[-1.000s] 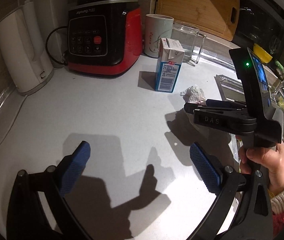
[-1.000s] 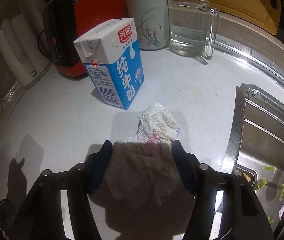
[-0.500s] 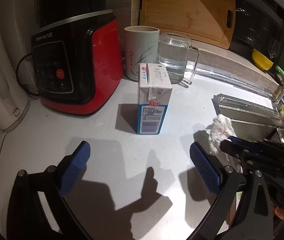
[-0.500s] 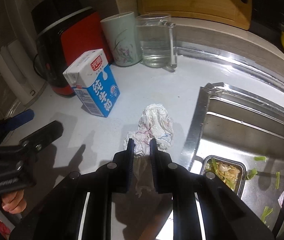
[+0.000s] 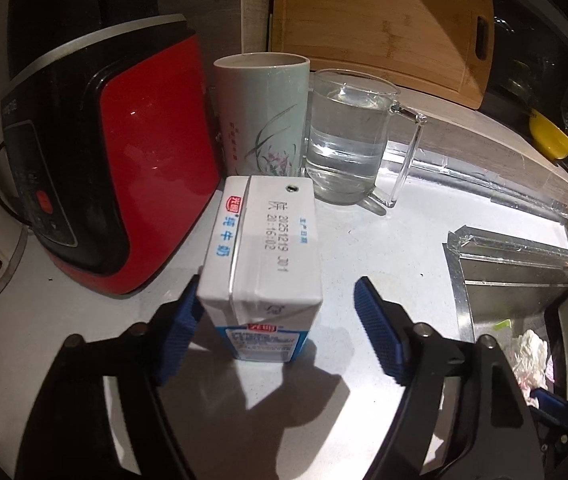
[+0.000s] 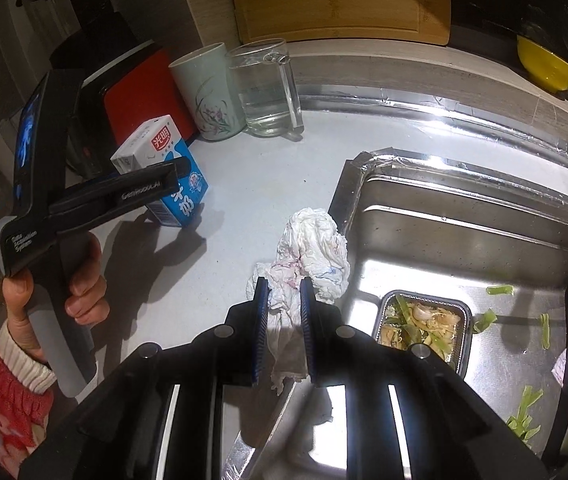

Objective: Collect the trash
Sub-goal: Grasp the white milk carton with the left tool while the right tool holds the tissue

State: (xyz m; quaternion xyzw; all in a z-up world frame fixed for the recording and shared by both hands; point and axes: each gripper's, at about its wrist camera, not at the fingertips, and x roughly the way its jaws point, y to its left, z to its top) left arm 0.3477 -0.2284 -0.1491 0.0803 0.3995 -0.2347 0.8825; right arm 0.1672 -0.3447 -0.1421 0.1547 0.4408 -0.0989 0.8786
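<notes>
A blue and white milk carton point(image 5: 262, 268) stands upright on the white counter point(image 5: 384, 248). My left gripper point(image 5: 280, 320) is open with the carton between its jaws; the left pad is at the carton's side and the right pad stands apart. The carton also shows in the right wrist view point(image 6: 164, 168) with the left gripper point(image 6: 172, 172) around it. My right gripper point(image 6: 282, 300) is shut on a crumpled white tissue point(image 6: 312, 248) and holds it above the counter's edge by the sink. The tissue shows low right in the left wrist view point(image 5: 530, 352).
A red and black appliance point(image 5: 124, 160), a ceramic cup point(image 5: 262, 116) and a glass mug of water point(image 5: 344, 140) stand behind the carton. A wooden board point(image 5: 384, 20) leans on the wall. The steel sink point(image 6: 464, 240) holds a foil tray of food scraps point(image 6: 424, 324).
My left gripper moved forward until the carton came between its jaws. My right gripper, shut on the tissue, lifted it up and toward the sink side.
</notes>
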